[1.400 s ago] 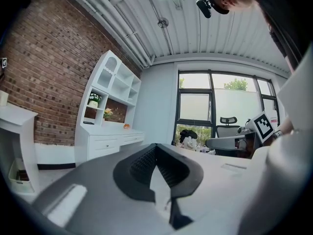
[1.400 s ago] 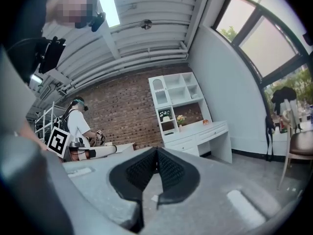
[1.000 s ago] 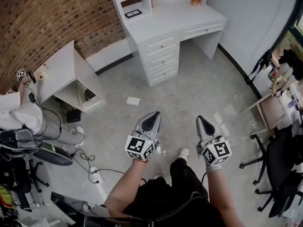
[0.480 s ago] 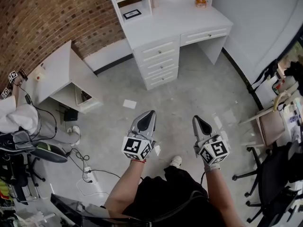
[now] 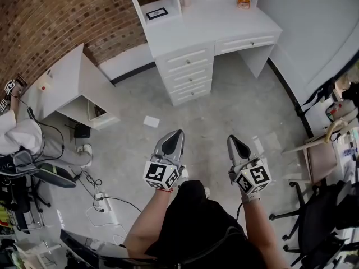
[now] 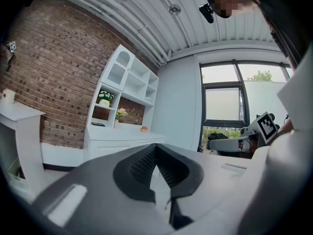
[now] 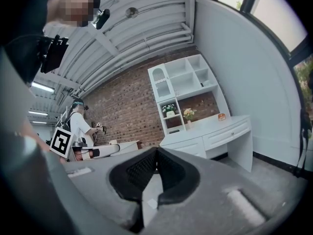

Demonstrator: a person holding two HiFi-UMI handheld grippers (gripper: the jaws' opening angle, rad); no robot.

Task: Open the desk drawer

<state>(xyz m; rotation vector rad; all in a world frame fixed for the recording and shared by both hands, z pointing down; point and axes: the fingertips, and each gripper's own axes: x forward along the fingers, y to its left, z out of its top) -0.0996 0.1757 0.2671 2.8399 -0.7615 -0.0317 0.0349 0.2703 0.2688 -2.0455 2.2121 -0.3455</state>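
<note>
The white desk (image 5: 202, 24) stands against the brick wall, far ahead across the floor. Under its top sits a stack of three drawers (image 5: 185, 74), and a wide shallow drawer (image 5: 247, 42) is to their right; all are closed. My left gripper (image 5: 178, 133) and right gripper (image 5: 231, 139) are held side by side above the floor, well short of the desk, both shut and holding nothing. In the left gripper view the shut left gripper (image 6: 155, 146) points toward the desk (image 6: 122, 136). The right gripper view has the right gripper (image 7: 156, 150) shut, with the desk (image 7: 215, 131) beyond it.
A second white desk (image 5: 67, 83) stands at the left, with a seated person (image 5: 22, 136) beside it. Cables and a power strip (image 5: 98, 198) lie on the floor at the left, and a paper scrap (image 5: 151, 121) lies ahead. Chairs (image 5: 320, 161) crowd the right side.
The desk has shifted slightly in the head view as I step forward. Both grippers stay shut and level, side by side.
</note>
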